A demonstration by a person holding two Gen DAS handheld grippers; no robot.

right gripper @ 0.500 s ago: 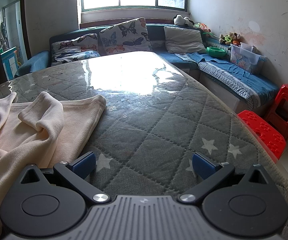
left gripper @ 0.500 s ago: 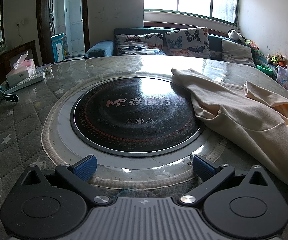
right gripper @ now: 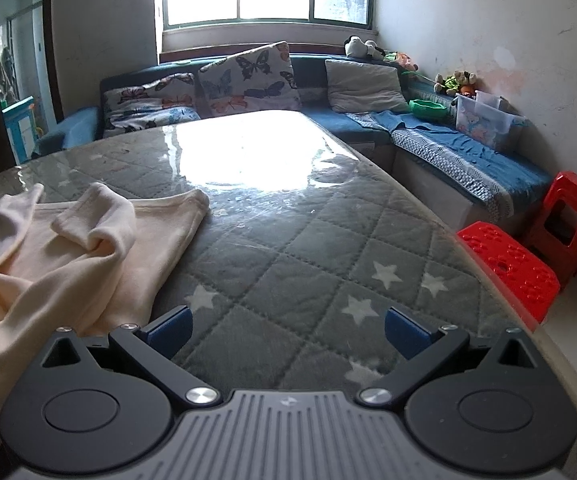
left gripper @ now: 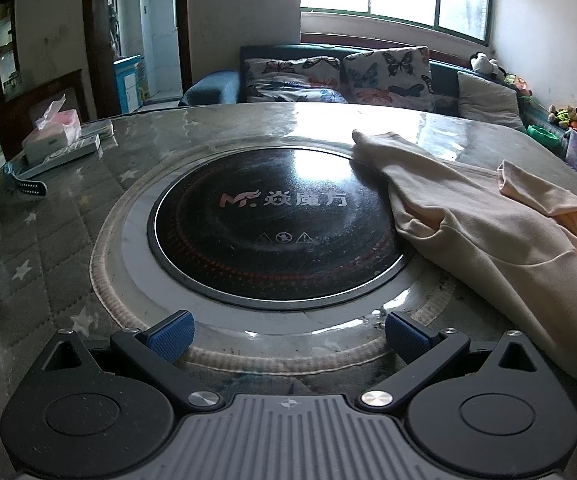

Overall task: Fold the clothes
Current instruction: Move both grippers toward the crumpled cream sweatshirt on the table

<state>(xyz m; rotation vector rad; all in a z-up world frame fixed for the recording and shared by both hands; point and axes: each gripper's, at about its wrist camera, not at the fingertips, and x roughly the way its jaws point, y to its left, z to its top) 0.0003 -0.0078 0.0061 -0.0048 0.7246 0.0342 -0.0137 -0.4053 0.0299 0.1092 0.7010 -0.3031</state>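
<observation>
step: approach, nothing grasped, folding not begun | left gripper (left gripper: 288, 332): fingers spread, empty, over the induction cooktop (left gripper: 276, 224) | right gripper (right gripper: 286, 330): fingers spread, empty, over the quilted table (right gripper: 328, 248) | cream garment (right gripper: 68, 248): crumpled between them, sleeve on the cooktop | next: likely grasp edges, spread flat

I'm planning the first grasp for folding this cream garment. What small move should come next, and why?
Probably bring the left tool right toward the cream garment. Both tools are open and empty, the right tool over bare quilted table, and the garment lies crumpled, one part draped over the black cooktop.
</observation>
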